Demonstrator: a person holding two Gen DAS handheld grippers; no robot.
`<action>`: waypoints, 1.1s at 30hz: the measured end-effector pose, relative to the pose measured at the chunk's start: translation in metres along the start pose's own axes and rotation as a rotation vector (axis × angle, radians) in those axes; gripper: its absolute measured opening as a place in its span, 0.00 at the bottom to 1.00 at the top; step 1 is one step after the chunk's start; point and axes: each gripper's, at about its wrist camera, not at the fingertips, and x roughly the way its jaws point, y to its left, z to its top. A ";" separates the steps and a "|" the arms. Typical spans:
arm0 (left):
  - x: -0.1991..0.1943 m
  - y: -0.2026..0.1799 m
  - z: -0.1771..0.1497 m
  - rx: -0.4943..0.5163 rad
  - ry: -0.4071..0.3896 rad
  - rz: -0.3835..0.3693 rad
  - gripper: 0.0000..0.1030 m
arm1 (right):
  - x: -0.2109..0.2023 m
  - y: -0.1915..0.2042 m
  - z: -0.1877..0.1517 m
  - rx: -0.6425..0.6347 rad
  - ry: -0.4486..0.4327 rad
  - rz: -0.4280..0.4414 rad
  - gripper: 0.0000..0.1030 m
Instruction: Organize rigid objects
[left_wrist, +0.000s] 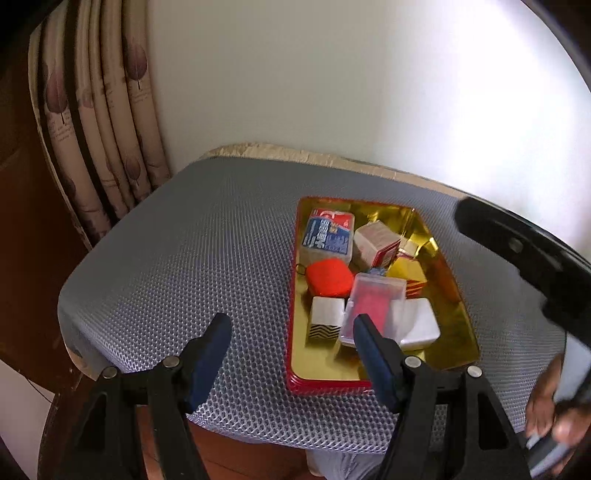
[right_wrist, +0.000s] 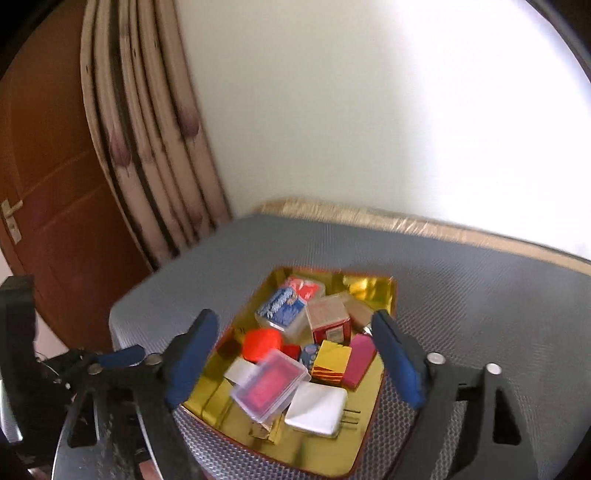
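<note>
A red-rimmed tray (left_wrist: 325, 386) with a gold inside (right_wrist: 207, 402) lies on the grey mat and holds several small boxes. A clear case with a red insert (left_wrist: 373, 302) (right_wrist: 271, 384) rests tilted on a white box (left_wrist: 421, 325) (right_wrist: 317, 410). Around them are an orange-red piece (left_wrist: 330, 277) (right_wrist: 262, 343), a blue-labelled box (left_wrist: 328, 236) (right_wrist: 282, 308) and a gold box (left_wrist: 406, 271) (right_wrist: 330, 360). My left gripper (left_wrist: 291, 328) stands open at the tray's near left edge, nothing between its fingers. My right gripper (right_wrist: 295, 325) hangs open above the tray, clear of the case.
The grey mesh mat (left_wrist: 184, 258) covers a small table with a beige edge against the white wall. A patterned curtain (left_wrist: 107, 140) and a wooden door (right_wrist: 48, 221) stand to the left. A person's hand (left_wrist: 546, 406) shows at the lower right.
</note>
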 end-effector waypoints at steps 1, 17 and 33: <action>-0.003 -0.001 0.000 0.000 -0.009 -0.006 0.68 | -0.008 0.002 -0.002 0.008 -0.024 -0.027 0.91; -0.066 -0.019 -0.038 0.002 -0.169 0.013 0.68 | -0.080 0.016 -0.054 0.044 -0.122 -0.180 1.00; -0.074 -0.010 -0.070 -0.061 -0.191 -0.025 0.68 | -0.109 0.037 -0.067 0.098 -0.220 -0.247 1.00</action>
